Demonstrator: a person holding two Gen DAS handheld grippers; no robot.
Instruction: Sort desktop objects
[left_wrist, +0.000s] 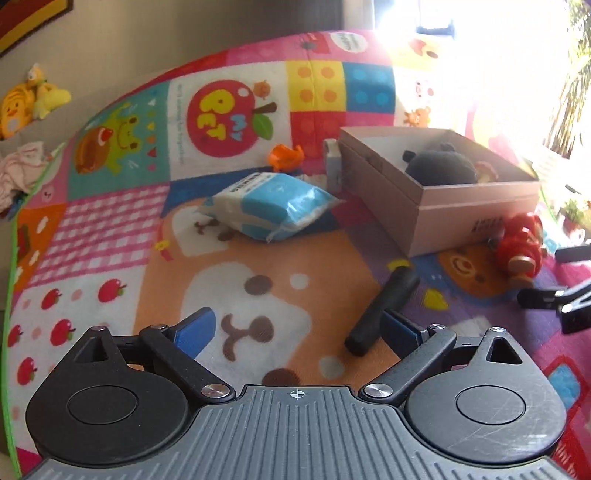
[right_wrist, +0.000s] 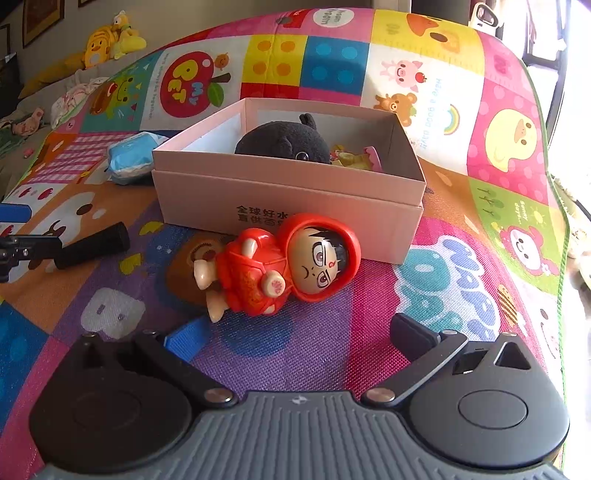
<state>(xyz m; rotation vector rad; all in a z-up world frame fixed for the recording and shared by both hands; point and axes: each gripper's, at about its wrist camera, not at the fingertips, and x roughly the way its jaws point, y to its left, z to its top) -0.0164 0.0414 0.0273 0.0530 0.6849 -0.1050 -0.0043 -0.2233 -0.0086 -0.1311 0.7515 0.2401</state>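
doll lying before box, plush inside, cylinder left

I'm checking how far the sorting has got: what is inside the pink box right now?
Inside the pink box lies a black plush toy, with small yellow and pink pieces beside it. The front wall and the plush hide the box floor, so anything lying lower cannot be seen.

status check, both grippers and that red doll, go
Left hand-held gripper open, empty, black cylinder by its right finger. Right hand-held gripper open, just short of red doll. Doll lying against box, nothing blocking.
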